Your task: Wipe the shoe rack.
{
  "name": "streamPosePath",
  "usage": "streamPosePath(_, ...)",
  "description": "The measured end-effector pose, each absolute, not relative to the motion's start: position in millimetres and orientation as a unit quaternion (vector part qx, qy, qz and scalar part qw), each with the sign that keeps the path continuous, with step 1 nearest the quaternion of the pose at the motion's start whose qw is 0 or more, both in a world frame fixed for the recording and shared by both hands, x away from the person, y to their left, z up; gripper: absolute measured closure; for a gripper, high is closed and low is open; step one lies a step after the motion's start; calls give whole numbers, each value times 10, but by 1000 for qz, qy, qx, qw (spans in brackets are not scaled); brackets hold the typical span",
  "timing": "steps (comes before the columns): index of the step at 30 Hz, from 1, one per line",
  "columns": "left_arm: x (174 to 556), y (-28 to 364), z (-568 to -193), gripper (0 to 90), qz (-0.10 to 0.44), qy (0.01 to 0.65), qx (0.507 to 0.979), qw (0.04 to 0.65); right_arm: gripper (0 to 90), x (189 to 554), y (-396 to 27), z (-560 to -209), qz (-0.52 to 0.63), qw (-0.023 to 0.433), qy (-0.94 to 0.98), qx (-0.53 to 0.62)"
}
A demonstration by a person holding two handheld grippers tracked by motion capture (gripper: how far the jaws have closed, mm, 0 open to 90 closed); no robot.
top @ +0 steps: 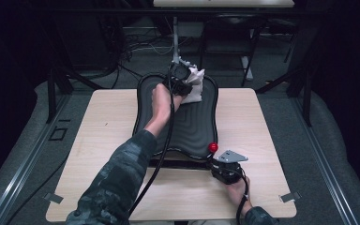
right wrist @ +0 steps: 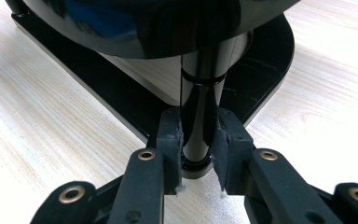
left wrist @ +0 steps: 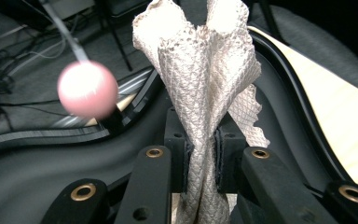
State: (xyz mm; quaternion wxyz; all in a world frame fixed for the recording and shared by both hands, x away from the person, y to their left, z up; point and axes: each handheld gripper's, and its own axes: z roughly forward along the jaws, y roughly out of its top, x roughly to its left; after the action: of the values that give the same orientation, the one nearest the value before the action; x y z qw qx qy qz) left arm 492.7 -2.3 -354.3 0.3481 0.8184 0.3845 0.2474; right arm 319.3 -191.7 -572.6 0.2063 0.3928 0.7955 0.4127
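now my left claw [top: 182,83] is out over the far end of the black tray [top: 201,136], and it is pinching a white paper towel [top: 194,86]. in the left gripper view the towel [left wrist: 205,84] is squeezed tight between the two black pads and stands up tall above them, all crumpled, with a bumpy criss-cross pattern on it. the tray's dark wavy floor [left wrist: 37,177] lies under the claw [left wrist: 204,161]. a pink ball on a thin stick [left wrist: 87,88] hangs a little way off to the side, blurry.

my right claw [top: 218,166] is down at the near right corner of the tray, low by the light wood counter [top: 108,126]. it is pressed shut on one of the tray's black legs [right wrist: 198,116]. in the right gripper view the pads sit on both sides of that round shiny leg, close to where its foot meets the counter [right wrist: 51,126]. the shiny underside of the tray [right wrist: 158,23] spreads out above the claw [right wrist: 198,154], and a flat black base [right wrist: 265,84] lies on the wood behind the leg.

from up high i see a small red ball [top: 213,147] just above the right claw, at the tray's edge. the grey three-cornered plate [top: 232,156] sits on top of that claw. my left sleeve [top: 117,183] has a dark blotchy pattern and reaches across the middle of the counter. the towel is at the far end of the tray, well apart from the right claw.
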Motion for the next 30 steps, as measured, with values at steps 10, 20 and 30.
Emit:
streamPosePath(10,5193,-138,-3519,786,266,408,811,324,742,3189,-1913,-5726,411,208,796,393)
streamPosePath(20,5322,-143,-3587,785,261,425,805,322,743,3191,-1913,-5724,409,208,798,391)
streamPosePath(30,5343,-258,-3576,781,253,415,813,322,742,3191,-1910,-5726,410,206,797,392)
